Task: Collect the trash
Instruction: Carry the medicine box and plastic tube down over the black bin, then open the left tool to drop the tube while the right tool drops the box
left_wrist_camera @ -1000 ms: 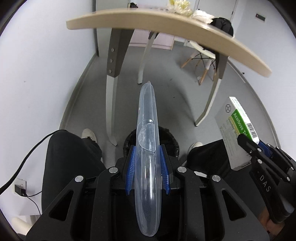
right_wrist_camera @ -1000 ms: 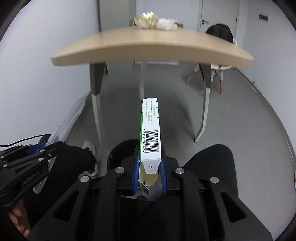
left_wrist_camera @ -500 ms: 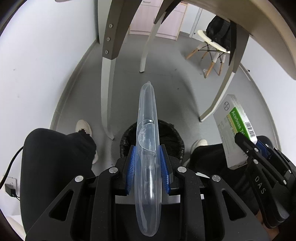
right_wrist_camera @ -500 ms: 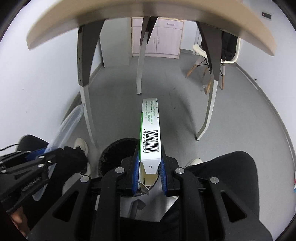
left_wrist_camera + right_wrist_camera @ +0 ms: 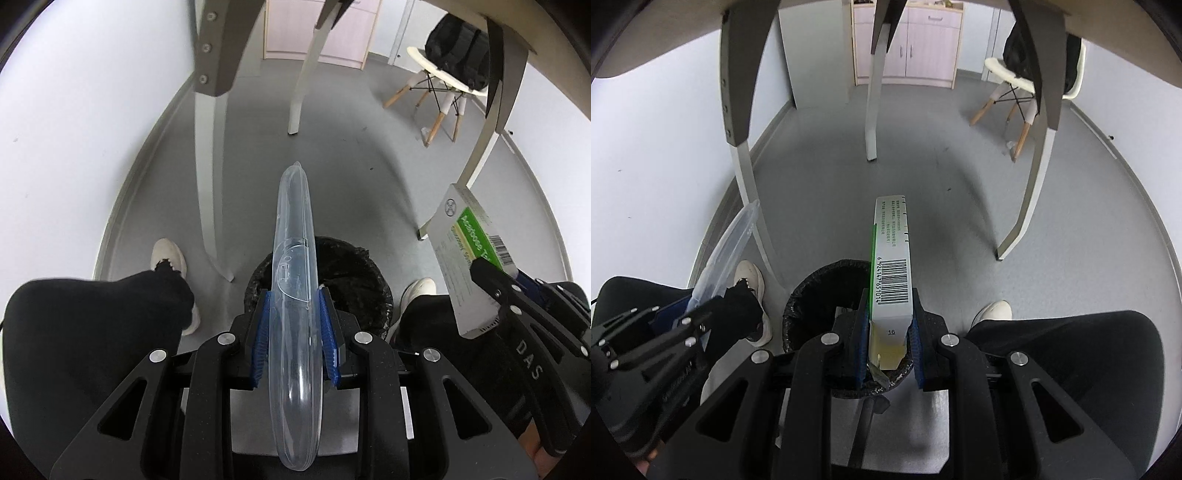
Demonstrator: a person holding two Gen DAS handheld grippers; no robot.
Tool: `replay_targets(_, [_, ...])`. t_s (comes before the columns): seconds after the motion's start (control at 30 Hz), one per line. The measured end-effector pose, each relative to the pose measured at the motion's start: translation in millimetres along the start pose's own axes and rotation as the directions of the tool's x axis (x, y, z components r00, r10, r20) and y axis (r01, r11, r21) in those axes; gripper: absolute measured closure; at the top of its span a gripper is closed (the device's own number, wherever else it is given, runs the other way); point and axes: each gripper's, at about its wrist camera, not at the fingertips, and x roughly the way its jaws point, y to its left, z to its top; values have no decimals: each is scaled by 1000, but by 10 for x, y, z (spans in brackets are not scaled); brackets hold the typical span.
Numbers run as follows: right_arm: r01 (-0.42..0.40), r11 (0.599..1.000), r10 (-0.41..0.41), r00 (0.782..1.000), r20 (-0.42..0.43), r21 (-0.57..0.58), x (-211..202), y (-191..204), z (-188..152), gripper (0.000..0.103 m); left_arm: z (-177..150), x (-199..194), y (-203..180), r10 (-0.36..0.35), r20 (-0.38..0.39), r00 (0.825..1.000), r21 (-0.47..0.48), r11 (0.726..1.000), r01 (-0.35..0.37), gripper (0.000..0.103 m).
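My left gripper (image 5: 294,332) is clamped on a clear plastic lid (image 5: 294,295), held on edge between the blue pads, while my right gripper (image 5: 890,328) is closed on a white and green medicine box (image 5: 892,266), barcode side up; both pieces of trash hang above the black-lined trash bin (image 5: 816,291) on the grey floor (image 5: 942,206) between my shoes. The step in hand, as I judge it, is the drop. To do it well I would bring each item squarely over the bin's mouth before parting the fingers, and tip the long lid end-down, since lying flat it looks likely to catch on the rim. The box looks to sit over the bin's right half, the lid nearer its middle, so letting go one at a time should keep them from knocking together. Room is tight: my knees flank the bin, the nearest table leg (image 5: 212,184) stands just beyond its left side, and the table's underside (image 5: 665,37) spans overhead, though open floor lies ahead.
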Motion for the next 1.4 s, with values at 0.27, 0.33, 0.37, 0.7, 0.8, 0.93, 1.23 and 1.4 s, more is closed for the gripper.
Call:
replay_targets(0.27, [15,1000,-15,999,-42,13,335,-47,107,85,106,390,-60,-10,-67,998,-7,1000,9,78])
replay_targets(0.33, [15,1000,-14,999,-51,16,379,-76,117,85,112,469,-91,-11,-77,997,3,1000,11,78])
replay_targets(0.37, [14,1000,-13,998,-54,14,401,-80,119,85,102,489,-107,-13,-81,997,7,1000,14,78])
replay_targets(0.7, [50,998,-47,997,-62,35,440,-286,84,85,67,707,-400,-9,-120,993,84,996,20,76])
replay_targets(0.8, [53,997,-48,996,-70,59,447,-378,69,85,71,733,-461,-6,-115,993,104,994,18,67])
replay_targets(0.93, [52,996,-47,996,-75,66,450,-404,70,85,74,739,-434,9,-101,995,104,995,2,45])
replay_targets(1.23, [27,998,-23,997,-76,49,466,-261,114,85,84,609,-157,61,-54,997,95,994,-56,16])
replay_targets(1.4, [0,1000,1,997,-80,10,507,-33,137,85,100,492,167,107,-18,994,41,994,-106,6])
